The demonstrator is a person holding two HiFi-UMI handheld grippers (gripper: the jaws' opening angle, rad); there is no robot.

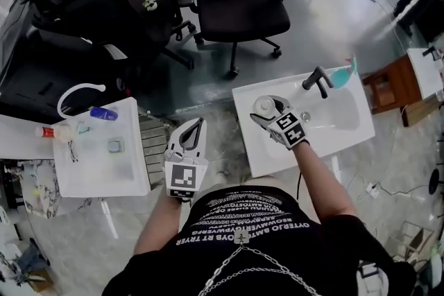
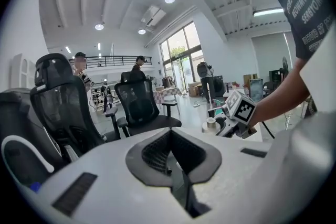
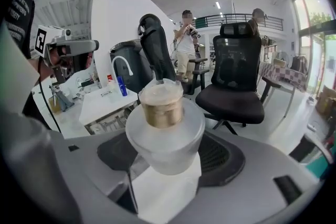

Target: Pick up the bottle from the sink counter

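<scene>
A frosted bottle (image 3: 166, 140) with a gold collar and a clear cap stands between the jaws of my right gripper (image 3: 165, 152), which press on both its sides. In the head view that bottle (image 1: 264, 106) is at the near left part of the white sink counter (image 1: 258, 157), with my right gripper (image 1: 269, 109) shut around it. I cannot tell if it is off the counter. My left gripper (image 1: 199, 124) hovers over the gap between the two tables, its fingers meeting at the tip, holding nothing. In the left gripper view my left gripper (image 2: 169, 132) is shut.
A black faucet (image 1: 318, 80) and a basin (image 1: 340, 114) lie right of the bottle. A white table (image 1: 97, 173) at the left carries a blue bottle (image 1: 103, 114) and small items. Black office chairs (image 1: 236, 3) stand beyond, and a wooden stool (image 1: 388, 85) at the right.
</scene>
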